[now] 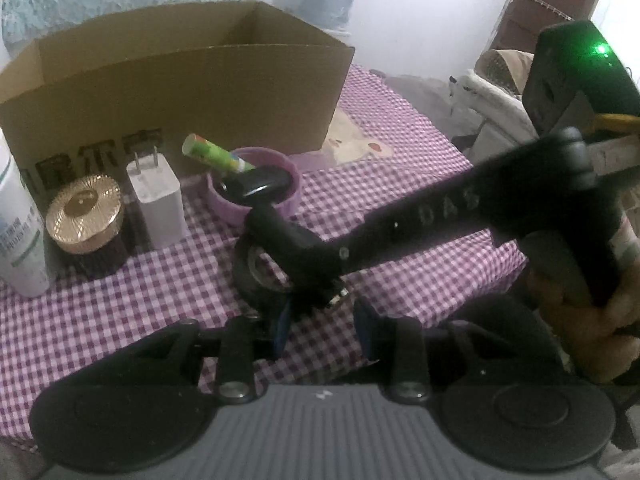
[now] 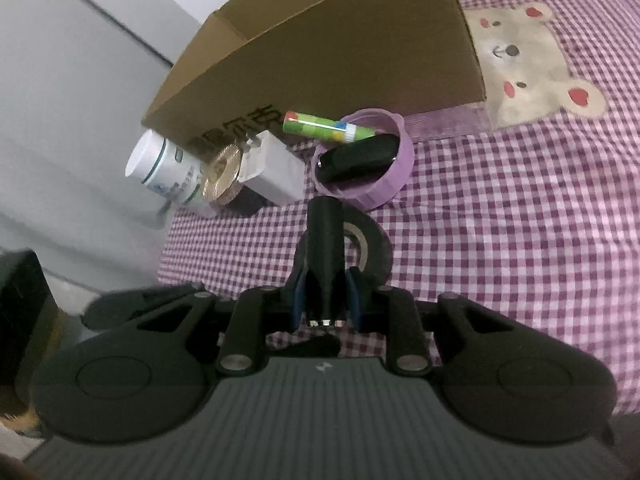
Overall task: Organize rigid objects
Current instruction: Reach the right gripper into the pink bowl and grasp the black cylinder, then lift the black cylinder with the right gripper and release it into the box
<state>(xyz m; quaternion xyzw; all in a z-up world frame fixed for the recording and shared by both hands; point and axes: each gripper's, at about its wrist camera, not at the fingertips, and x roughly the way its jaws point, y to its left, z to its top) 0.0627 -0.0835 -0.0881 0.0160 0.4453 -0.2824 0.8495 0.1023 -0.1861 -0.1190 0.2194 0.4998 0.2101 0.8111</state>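
My right gripper [image 2: 326, 294] is shut on a black cylinder with a metal end [image 2: 325, 248], blue pads pressing both its sides. It hovers over a black tape roll [image 2: 376, 252] lying on the checked cloth. In the left wrist view that cylinder [image 1: 292, 244] crosses just ahead of my left gripper [image 1: 322, 326], which is open a little, with only cloth between its pads. Behind, a purple lid [image 1: 224, 204] holds a black key fob [image 1: 260, 186] and a green glue stick [image 1: 216, 154]. An open cardboard box [image 1: 180, 80] stands at the back.
A white charger [image 1: 158, 196], a gold-lidded jar [image 1: 84, 208] and a white bottle [image 1: 18, 232] stand in a row before the box's left half. A person's hand [image 1: 600, 320] grips the right gripper's handle. The cloth's bear patch [image 2: 532, 64] lies right of the box.
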